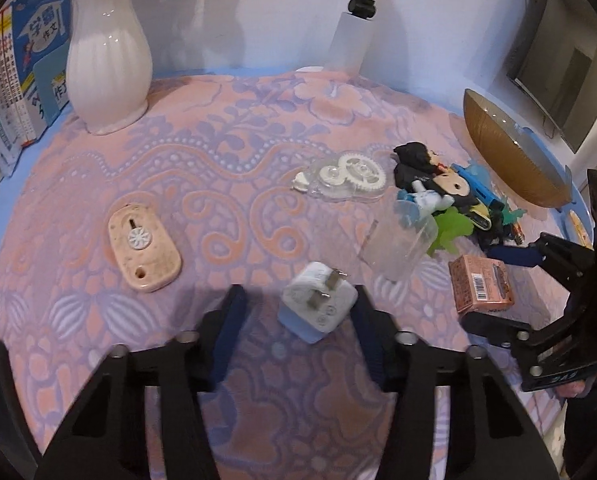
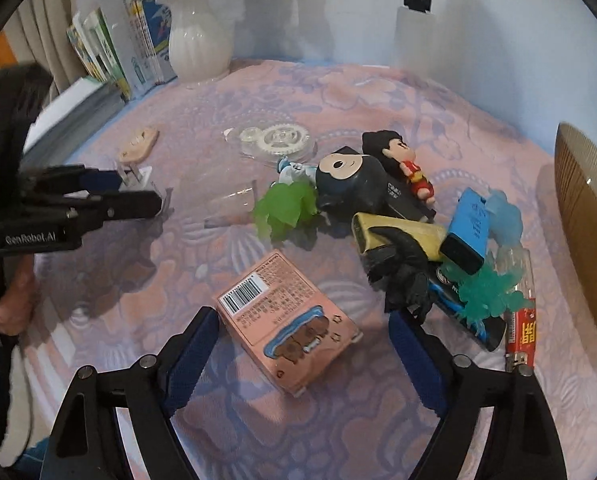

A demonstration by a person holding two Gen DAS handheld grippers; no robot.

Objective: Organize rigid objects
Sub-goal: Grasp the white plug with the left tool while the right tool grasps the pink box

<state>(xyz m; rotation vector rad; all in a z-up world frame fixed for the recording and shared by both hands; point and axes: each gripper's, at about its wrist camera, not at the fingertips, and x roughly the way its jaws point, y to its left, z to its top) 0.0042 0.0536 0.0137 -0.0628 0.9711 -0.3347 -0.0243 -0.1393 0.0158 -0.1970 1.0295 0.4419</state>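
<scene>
We see the left gripper (image 1: pixel 298 312) spread around the white plug adapter (image 1: pixel 318 302), pads clear. The right gripper (image 2: pixel 302 344) is spread around the pink box (image 2: pixel 286 320) (near end hidden); pile's black figure (image 2: pixel 402 276) is hard to identify.

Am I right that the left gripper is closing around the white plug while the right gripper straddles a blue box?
Not quite: the box between the right gripper's fingers is pink, as the right wrist view shows. The rest holds: the left gripper brackets the white plug.
</scene>
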